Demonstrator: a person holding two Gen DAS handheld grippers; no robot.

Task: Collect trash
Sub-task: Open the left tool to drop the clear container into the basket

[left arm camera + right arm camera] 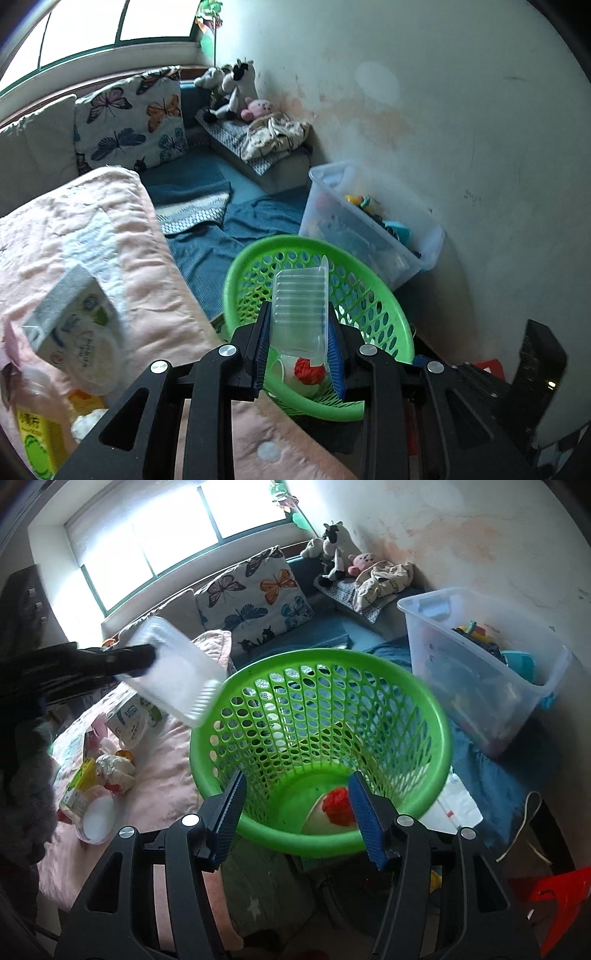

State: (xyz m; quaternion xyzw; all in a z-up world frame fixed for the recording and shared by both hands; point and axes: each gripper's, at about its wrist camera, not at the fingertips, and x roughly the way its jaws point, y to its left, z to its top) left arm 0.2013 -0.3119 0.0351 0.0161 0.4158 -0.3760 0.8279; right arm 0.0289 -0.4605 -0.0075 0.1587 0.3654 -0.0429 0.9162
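The left gripper [300, 347] was clamped on a clear tray [300, 310], which it carried above the near rim of the green basket [373, 258]. The right gripper [295, 812] stood spread over the basket's mouth with nothing between its blue pads.

The chief risk looked like a miss. In the right wrist view the tray [177, 675] hung over the pink quilt [162, 775], just short of the rim, so letting go there would likely drop it onto the bedding. The tray was thin, ribbed and light; it could also catch on the rim and tip off, or cling briefly to a ridged pad. The two grippers shared the space over the mouth and might knock together.

The basket was round, tapered plastic, its wall pierced with oval holes. On its floor lay a red, knobbly lump [338, 806] on something pale. More litter waited on the soft, rumpled quilt: a carton [133, 716], a yellow-labelled bottle [79, 784] and a crumpled wad [114, 770].
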